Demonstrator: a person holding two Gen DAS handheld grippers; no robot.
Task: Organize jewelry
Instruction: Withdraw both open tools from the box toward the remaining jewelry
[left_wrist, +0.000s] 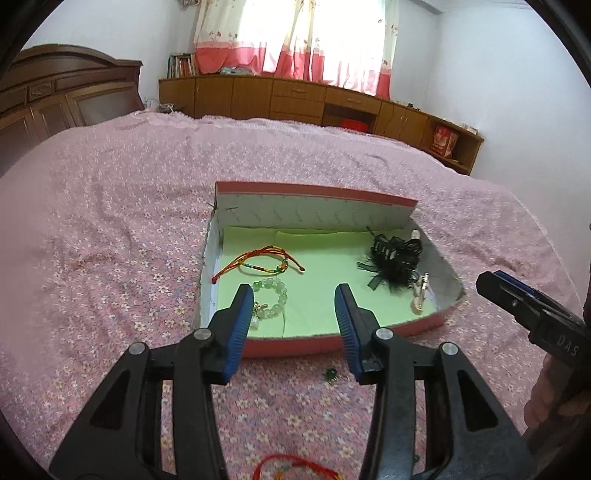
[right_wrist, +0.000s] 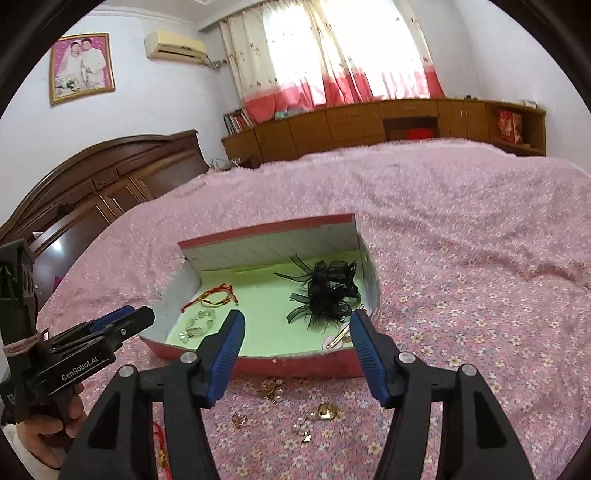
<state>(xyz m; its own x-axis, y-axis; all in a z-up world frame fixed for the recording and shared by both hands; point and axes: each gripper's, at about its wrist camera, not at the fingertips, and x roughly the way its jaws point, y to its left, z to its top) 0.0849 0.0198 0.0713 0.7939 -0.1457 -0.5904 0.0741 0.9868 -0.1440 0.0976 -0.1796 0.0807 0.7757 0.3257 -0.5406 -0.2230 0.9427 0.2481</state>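
Observation:
A red box (left_wrist: 424, 326) (right_wrist: 295, 365) with a green lining lies open on the bed. In it are a red cord bracelet (left_wrist: 258, 260) (right_wrist: 212, 295), a pale green bead bracelet (left_wrist: 271, 295) (right_wrist: 199, 323), a black feathered hair clip (left_wrist: 393, 262) (right_wrist: 327, 293) and a pale hairpin (left_wrist: 419, 295) (right_wrist: 338, 338). My left gripper (left_wrist: 293, 295) is open and empty above the box's near edge. My right gripper (right_wrist: 297, 321) is open and empty over the box. Gold pieces (right_wrist: 327, 411) (right_wrist: 273, 389), a green bead (left_wrist: 331, 374) and a red cord (left_wrist: 291, 467) lie on the blanket in front.
The box sits on a pink flowered blanket (left_wrist: 110, 258) (right_wrist: 480, 295) that covers the bed. A dark wooden headboard (right_wrist: 103, 177) stands at the left and low wooden cabinets (left_wrist: 295, 99) line the far wall under the curtains.

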